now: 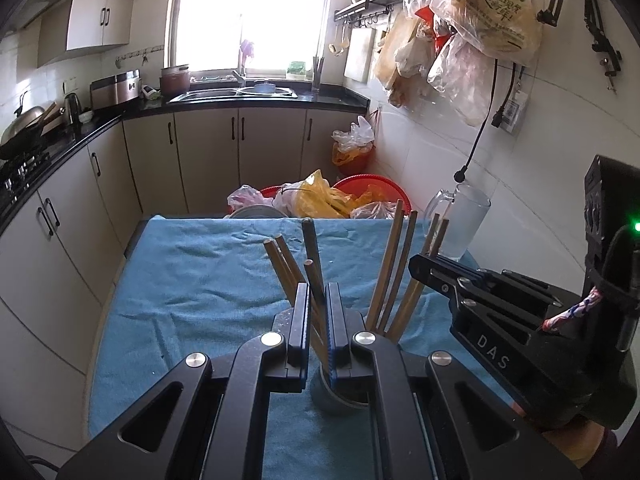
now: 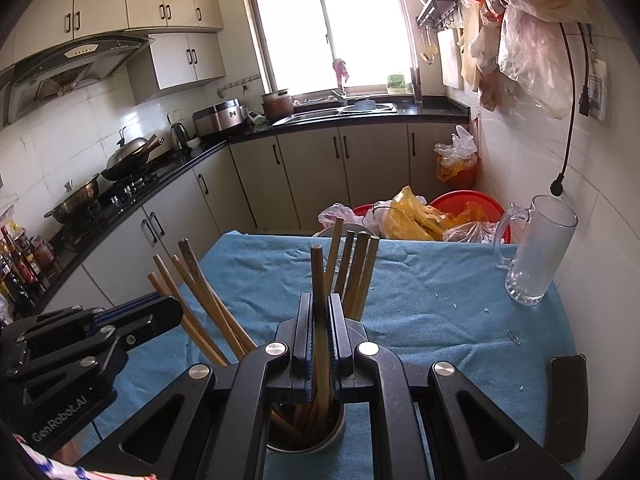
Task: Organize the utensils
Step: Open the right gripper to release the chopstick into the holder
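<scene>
Several long brown wooden chopsticks [image 2: 320, 320] stand fanned in a round steel cup [image 2: 306, 438] on the blue cloth [image 2: 440, 312]; light, stiff, slick; each gripper, left [image 1: 319, 316] and right [image 2: 320, 322], is clamped mid-shaft on one; best hold.

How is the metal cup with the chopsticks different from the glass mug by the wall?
The metal cup is opaque, short and has no visible handle; the glass mug is see-through, tall and has a handle. The cup holds wooden chopsticks; the mug looks empty. The cup sits at the near edge under both sets of jaws; the mug stands apart at the far corner. Both stand upright on the blue cloth.
</scene>
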`<state>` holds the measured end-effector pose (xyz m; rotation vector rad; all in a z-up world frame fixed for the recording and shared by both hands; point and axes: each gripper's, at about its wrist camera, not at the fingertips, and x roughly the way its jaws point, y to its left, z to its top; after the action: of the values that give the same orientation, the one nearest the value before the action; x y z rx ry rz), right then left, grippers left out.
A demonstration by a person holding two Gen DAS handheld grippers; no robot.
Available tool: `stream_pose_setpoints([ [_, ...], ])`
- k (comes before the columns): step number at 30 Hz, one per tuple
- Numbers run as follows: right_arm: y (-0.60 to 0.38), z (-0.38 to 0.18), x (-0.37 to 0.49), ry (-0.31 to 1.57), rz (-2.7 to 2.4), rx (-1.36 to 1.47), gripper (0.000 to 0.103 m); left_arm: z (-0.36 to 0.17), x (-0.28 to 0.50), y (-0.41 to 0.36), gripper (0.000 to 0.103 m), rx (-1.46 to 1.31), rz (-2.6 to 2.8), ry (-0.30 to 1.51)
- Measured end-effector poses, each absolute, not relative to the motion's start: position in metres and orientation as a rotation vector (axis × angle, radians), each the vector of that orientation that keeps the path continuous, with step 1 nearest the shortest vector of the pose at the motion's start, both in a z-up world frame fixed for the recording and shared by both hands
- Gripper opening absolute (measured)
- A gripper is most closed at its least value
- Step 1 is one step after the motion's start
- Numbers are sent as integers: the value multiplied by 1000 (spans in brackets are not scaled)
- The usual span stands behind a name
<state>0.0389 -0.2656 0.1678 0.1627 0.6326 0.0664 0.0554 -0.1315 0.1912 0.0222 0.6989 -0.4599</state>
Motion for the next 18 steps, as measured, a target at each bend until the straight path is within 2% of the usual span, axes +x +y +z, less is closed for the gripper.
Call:
stream_pose_setpoints([
  [6,-269,173,41,632,67,189,11,192,52,-127,7,16,-457,701],
  [10,-271,178,38,613,60,193,34,196,49,-120,7,-1,-453,699],
  [14,-273,186,31,591,56,204,42,202,43,-116,9,-8,-445,690],
  [18,-273,196,22,568,56,217,48,209,32,-109,35,-23,-431,669],
])
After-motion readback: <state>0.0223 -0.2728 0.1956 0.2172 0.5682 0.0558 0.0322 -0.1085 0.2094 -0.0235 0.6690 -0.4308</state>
